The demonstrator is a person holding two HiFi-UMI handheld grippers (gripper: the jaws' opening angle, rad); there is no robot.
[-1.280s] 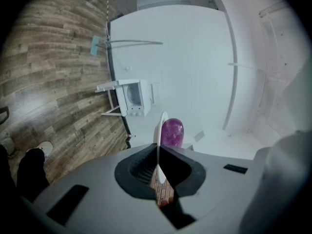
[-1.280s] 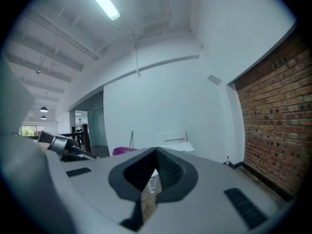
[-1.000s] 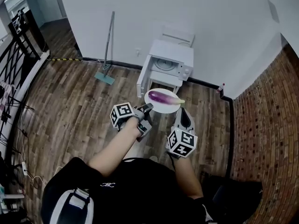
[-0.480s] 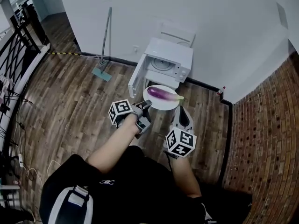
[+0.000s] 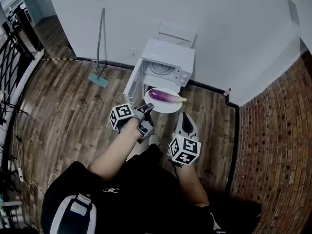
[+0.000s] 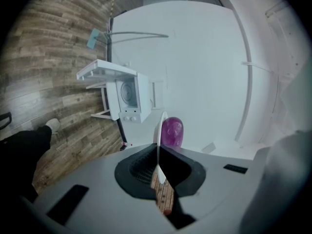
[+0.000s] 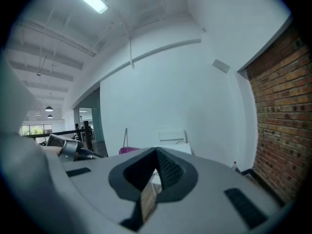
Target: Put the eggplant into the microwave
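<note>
Eggplant [image 5: 164, 96] lies on a plate [image 5: 157, 107] held just before the open microwave [image 5: 168, 62]. Its door [image 5: 132, 84] stands swung out leftward. The left gripper [image 5: 147, 107] has its jaws clenched on the plate's rim, and the right gripper [image 5: 184, 118] grips the opposite rim. Uneven hands could tilt the plate and roll the eggplant off, or the rim might clip the door.

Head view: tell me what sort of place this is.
Probably a sparse test room or studio, not a kitchen: a microwave set low over a plank floor, a mop against the white wall, and a brick wall.
</note>
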